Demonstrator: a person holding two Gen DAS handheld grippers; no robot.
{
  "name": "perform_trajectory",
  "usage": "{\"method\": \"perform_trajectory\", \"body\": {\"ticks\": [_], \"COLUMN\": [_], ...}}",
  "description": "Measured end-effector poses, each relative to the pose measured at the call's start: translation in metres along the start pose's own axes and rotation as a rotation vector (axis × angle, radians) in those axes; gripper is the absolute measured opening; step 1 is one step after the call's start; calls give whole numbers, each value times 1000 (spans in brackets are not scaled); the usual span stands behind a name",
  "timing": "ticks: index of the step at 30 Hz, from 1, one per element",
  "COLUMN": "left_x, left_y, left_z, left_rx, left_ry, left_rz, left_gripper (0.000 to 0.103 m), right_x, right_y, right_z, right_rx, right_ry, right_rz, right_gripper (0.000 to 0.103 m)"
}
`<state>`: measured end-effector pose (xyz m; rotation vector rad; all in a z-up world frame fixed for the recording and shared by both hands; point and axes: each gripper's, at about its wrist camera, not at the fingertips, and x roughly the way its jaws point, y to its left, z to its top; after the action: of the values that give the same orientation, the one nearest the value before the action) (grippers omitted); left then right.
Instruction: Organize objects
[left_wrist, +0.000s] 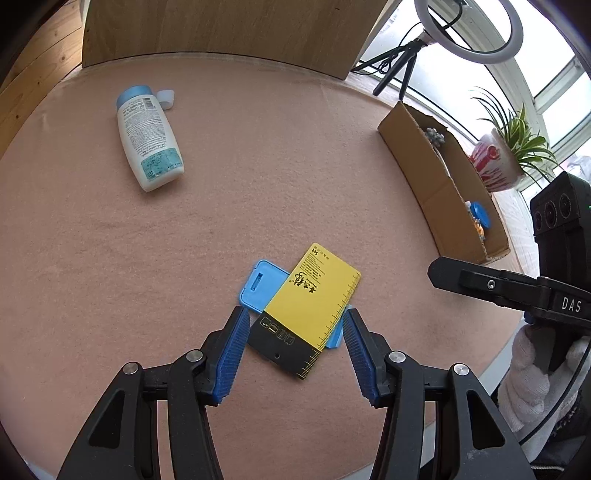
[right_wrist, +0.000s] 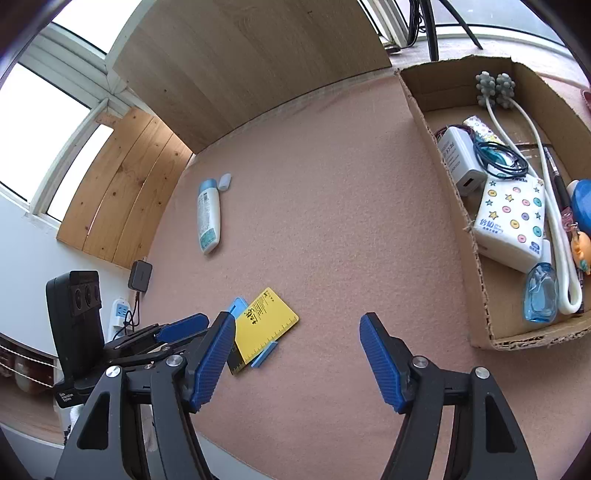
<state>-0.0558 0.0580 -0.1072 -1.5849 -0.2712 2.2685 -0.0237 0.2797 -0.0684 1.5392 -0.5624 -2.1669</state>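
Observation:
A yellow and black ruler card (left_wrist: 314, 295) (right_wrist: 264, 321) lies on top of a flat blue case (left_wrist: 262, 284) (right_wrist: 264, 356) on the pink mat. My left gripper (left_wrist: 293, 321) stands open just above them, one blue pad on each side of the card's black end, neither pressing it. My right gripper (right_wrist: 297, 317) is open over bare mat to the right of the card, with nothing between its fingers. A white bottle with a blue top (left_wrist: 147, 140) (right_wrist: 208, 218) lies on its side farther back, a small pale cap (left_wrist: 166, 98) (right_wrist: 224, 181) beside its top.
A cardboard box (right_wrist: 463, 240) (left_wrist: 417, 162) at the right holds a charger, a tissue pack, cables and several small items. A wooden board (left_wrist: 221, 29) backs the mat. A potted plant (left_wrist: 495, 162) and a ring-light tripod (left_wrist: 402, 62) stand by the window. The table edge runs close at the front.

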Motion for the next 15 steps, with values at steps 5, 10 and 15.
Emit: {"method": "perform_trajectory", "body": {"ticks": [5,10,15], "left_x": [6,10,12], "left_y": [3,3,2], "left_z": [-7,-16,-22], "left_rx": [11,11,12], "left_ry": [24,36,38], "left_rz": [-2,-26,-49], "left_gripper": [56,56,56], "right_x": [30,47,60], "right_y": [1,7,15], "right_z": [-4,-5,-1], "right_rx": [51,68,60], "right_ry": [89,143,184], "right_rz": [20,39,12], "right_gripper": [66,63,61]}}
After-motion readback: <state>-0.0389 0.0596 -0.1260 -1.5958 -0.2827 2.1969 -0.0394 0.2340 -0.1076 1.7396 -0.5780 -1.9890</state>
